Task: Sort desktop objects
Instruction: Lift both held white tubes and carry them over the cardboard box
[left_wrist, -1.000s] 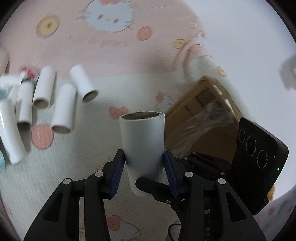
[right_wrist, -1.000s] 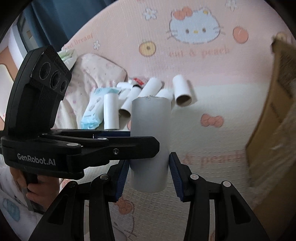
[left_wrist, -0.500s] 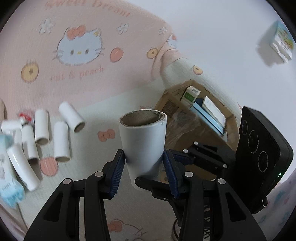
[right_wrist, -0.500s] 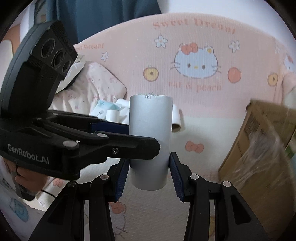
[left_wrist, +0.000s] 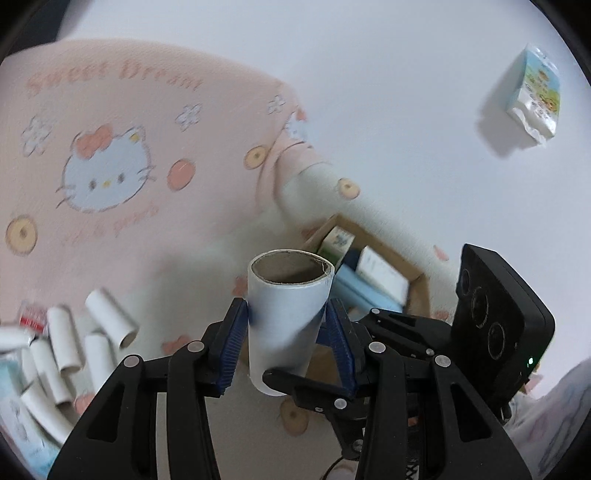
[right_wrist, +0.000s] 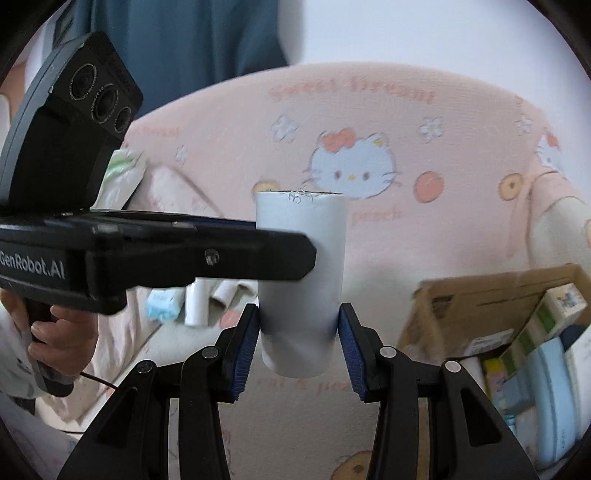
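A white cardboard tube (left_wrist: 288, 295) stands upright between the blue pads of my left gripper (left_wrist: 290, 332), which is shut on it. My right gripper (right_wrist: 299, 332) is shut on the lower part of a white tube (right_wrist: 306, 210) that looks like the same one. One of the left gripper's black fingers (right_wrist: 258, 254) lies across the tube in the right wrist view. In the left wrist view a right gripper finger (left_wrist: 295, 384) reaches its bottom end. The tube is held above the pink cartoon-cat blanket (left_wrist: 110, 221).
Several loose white tubes (left_wrist: 107, 321) lie in a pile at the left beside a pale blue packet (right_wrist: 162, 302). An open cardboard box (right_wrist: 480, 291) with small cartons inside sits at the right. A printed packet (left_wrist: 535, 99) lies on the white surface. A hand (right_wrist: 55, 332) grips the left handle.
Both grippers have risen together with the tube still held. The loose tubes have dropped lower in view, and the open box with its contents has come into sight.
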